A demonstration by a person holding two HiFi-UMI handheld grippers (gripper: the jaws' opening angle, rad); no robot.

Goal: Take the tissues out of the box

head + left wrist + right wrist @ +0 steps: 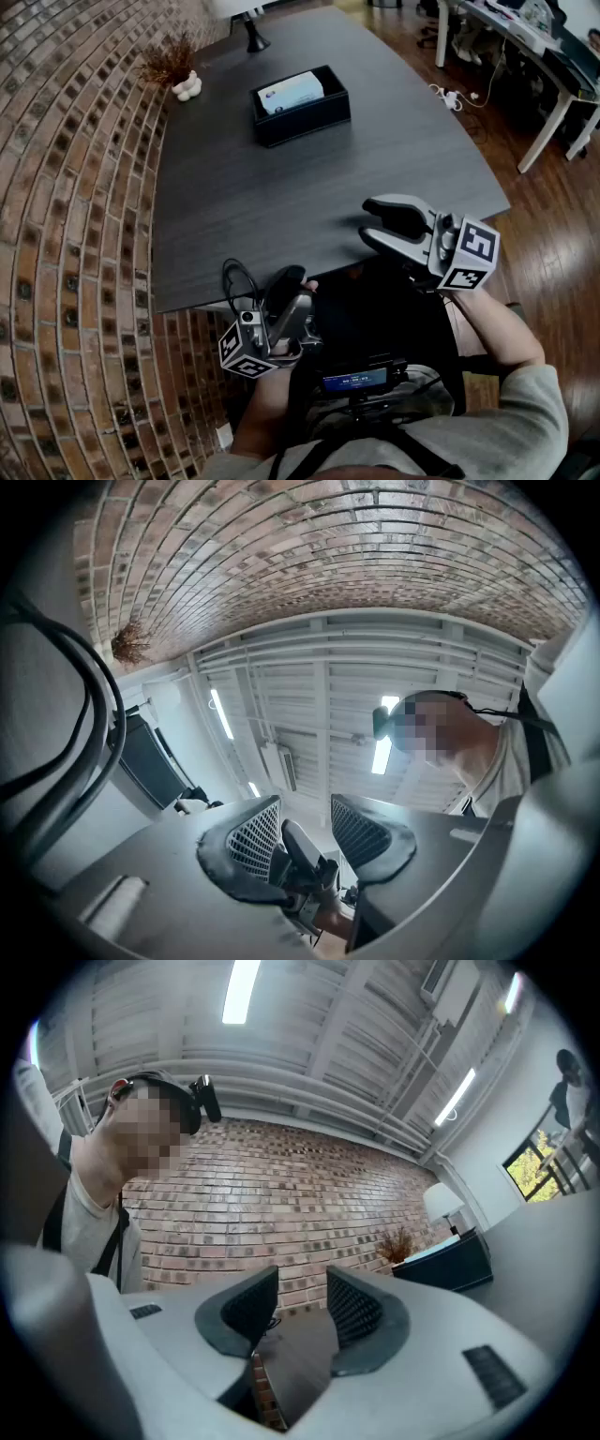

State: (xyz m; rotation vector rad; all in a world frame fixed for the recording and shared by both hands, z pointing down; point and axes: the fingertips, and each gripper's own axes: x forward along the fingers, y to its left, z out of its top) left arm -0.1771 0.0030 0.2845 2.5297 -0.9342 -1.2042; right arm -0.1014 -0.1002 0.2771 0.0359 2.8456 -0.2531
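Note:
A black tissue box (302, 111) stands at the far middle of the dark table (281, 206), with a white and blue pack of tissues (291, 92) lying in it. My right gripper (366, 218) hovers over the table's near edge, well short of the box. Its jaws (303, 1274) stand close together with nothing between them, and they point towards the brick wall. The box (450, 1262) shows at that view's right. My left gripper (286, 278) is held low beside the person's lap, below the table edge. It (306, 803) is shut, empty and tilted up at the ceiling.
A dried plant in a white vase (178, 73) and a lamp base (253, 39) stand at the table's far left. A brick wall (66, 234) runs along the left. White desks (534, 56) and a cable (455, 97) on the wooden floor lie to the right.

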